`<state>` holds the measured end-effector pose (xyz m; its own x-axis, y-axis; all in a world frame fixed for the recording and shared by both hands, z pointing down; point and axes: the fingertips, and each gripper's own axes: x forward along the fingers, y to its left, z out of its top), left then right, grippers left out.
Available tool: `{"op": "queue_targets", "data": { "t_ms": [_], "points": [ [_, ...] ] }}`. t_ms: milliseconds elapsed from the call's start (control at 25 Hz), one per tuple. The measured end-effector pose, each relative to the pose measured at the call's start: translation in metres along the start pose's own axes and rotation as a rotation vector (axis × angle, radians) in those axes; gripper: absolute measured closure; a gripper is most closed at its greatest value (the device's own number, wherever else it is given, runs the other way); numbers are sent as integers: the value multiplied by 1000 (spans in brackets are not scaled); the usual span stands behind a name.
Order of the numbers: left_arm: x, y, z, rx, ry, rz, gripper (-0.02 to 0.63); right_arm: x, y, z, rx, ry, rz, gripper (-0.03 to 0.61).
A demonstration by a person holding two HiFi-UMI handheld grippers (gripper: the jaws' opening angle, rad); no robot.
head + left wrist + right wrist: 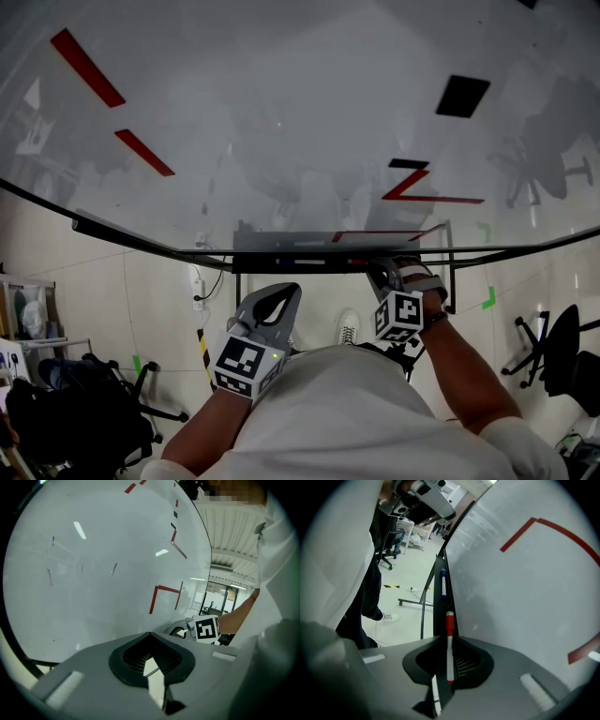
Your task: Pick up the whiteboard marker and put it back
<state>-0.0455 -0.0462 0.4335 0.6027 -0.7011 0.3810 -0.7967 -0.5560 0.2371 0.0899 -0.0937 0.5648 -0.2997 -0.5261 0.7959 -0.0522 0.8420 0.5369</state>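
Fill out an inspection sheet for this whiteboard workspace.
Surface: whiteboard with red strokes and a black square on it; tray along its lower edge.
Job's things: red-capped marker between the right gripper's jaws, lined up along the tray.
Clutter: blue marker lying in the tray.
Grippers: right gripper shut on the red-capped marker; left gripper shut, empty.
Cables: white cord on the floor under the board.
Surroundings: office chairs, striped floor tape.
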Motion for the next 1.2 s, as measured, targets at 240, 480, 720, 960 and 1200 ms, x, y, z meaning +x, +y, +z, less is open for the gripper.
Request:
{"op": "queue_targets", "data": {
  "t_ms": [240, 480, 720, 960, 1200],
  "points": [
    [-1, 2, 1, -9, -3, 3, 597, 5, -1, 1, -9, 3, 8, 540],
    [-2, 4, 1, -7, -2, 8, 597, 7, 0, 2, -3, -2, 9, 538],
    [0, 3, 0, -9, 6, 0, 597, 3, -2, 5, 41, -24, -1, 492],
    [4, 0, 1, 1, 5, -9, 597, -3, -3, 1, 68, -13, -7, 504],
    [7, -5, 3, -1, 10, -24, 597, -22, -8, 9, 258, -71, 16, 577]
  ]
}}
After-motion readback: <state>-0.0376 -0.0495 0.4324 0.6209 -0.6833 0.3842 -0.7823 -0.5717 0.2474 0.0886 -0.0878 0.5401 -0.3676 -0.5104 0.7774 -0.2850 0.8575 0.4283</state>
